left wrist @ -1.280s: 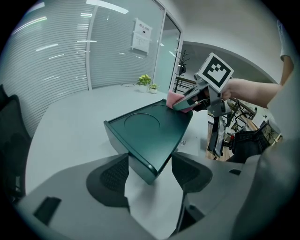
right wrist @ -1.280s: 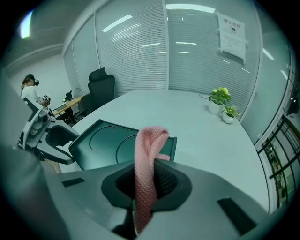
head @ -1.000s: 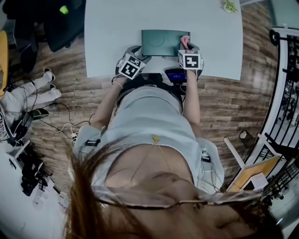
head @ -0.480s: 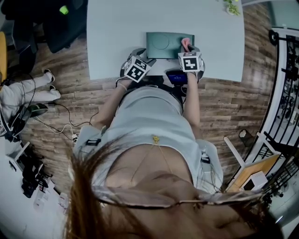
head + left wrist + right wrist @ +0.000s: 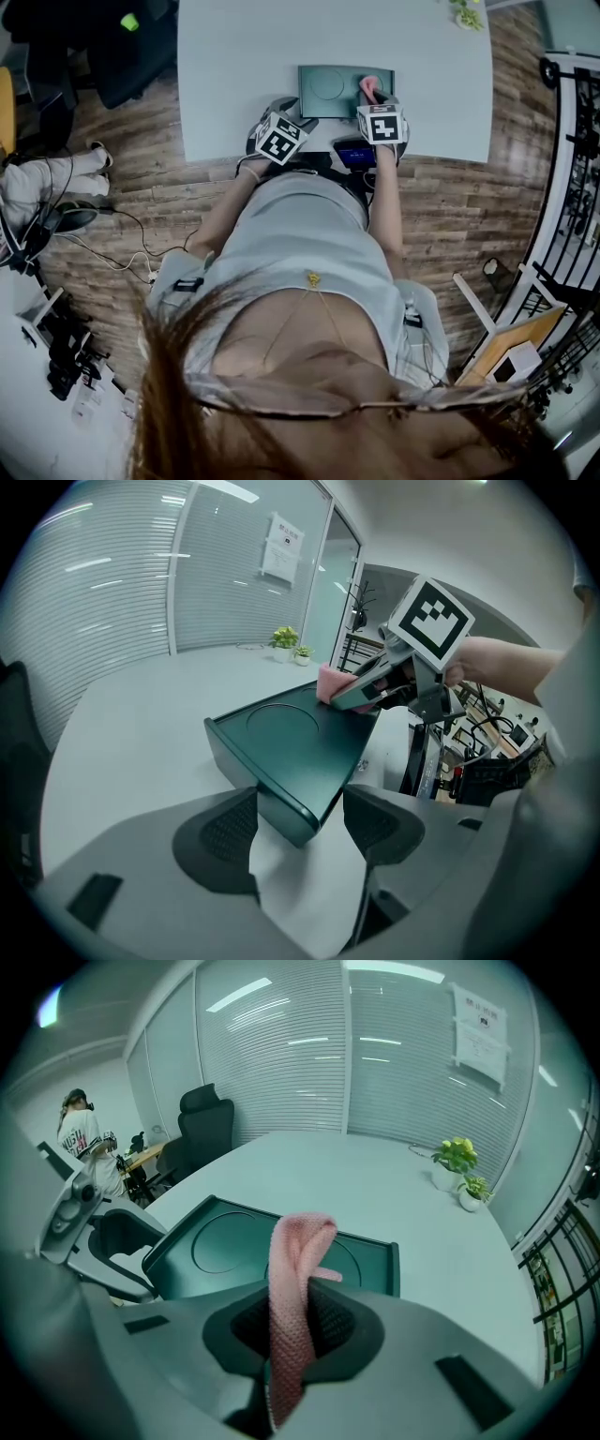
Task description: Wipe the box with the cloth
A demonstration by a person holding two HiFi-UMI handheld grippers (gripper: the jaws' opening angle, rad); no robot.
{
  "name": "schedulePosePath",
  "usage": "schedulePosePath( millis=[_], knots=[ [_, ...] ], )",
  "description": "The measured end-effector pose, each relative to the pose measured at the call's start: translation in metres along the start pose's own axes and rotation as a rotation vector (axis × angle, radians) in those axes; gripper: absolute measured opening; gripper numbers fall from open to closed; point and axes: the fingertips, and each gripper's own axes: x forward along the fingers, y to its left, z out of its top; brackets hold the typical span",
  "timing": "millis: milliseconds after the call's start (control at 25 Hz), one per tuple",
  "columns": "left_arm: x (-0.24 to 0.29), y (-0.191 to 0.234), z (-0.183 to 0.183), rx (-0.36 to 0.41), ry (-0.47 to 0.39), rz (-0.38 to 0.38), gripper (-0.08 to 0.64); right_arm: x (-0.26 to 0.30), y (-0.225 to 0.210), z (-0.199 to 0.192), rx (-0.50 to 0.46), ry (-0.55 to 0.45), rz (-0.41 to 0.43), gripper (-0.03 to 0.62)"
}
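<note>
A dark green flat box point(image 5: 330, 91) lies near the front edge of the pale table point(image 5: 234, 56); its lid carries a round embossed ring point(image 5: 281, 722). My left gripper point(image 5: 296, 118) is at the box's near left corner. In the left gripper view this gripper point(image 5: 300, 810) is open, with the box corner point(image 5: 298, 803) between the pads and a sliver of table showing beside the right pad point(image 5: 380, 822). My right gripper point(image 5: 372, 96) is shut on a pink knitted cloth point(image 5: 295, 1269), whose folded end point(image 5: 369, 85) rests over the right part of the lid point(image 5: 220, 1241).
Two small potted plants point(image 5: 457, 1164) stand at the table's far right. An office chair point(image 5: 208, 1117) and a person point(image 5: 82, 1143) are beyond the table's left end. Cables and gear point(image 5: 56, 244) lie on the wooden floor at left.
The right gripper with the pink cloth has slid a little to the left over the box lid. The left gripper has stayed at the box's near left corner.
</note>
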Motion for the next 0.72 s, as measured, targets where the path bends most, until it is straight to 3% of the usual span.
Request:
schedulePosePath(
  millis=[560, 720],
  knots=[
    [0.003, -0.004, 0.001, 0.019, 0.009, -0.023, 0.284, 0.003, 0.014, 0.005, -0.009, -0.001, 0.032, 0.038],
    [0.002, -0.003, 0.001, 0.023, 0.014, -0.034, 0.284, 0.004, 0.022, 0.009, 0.035, -0.030, 0.081, 0.038]
  ],
)
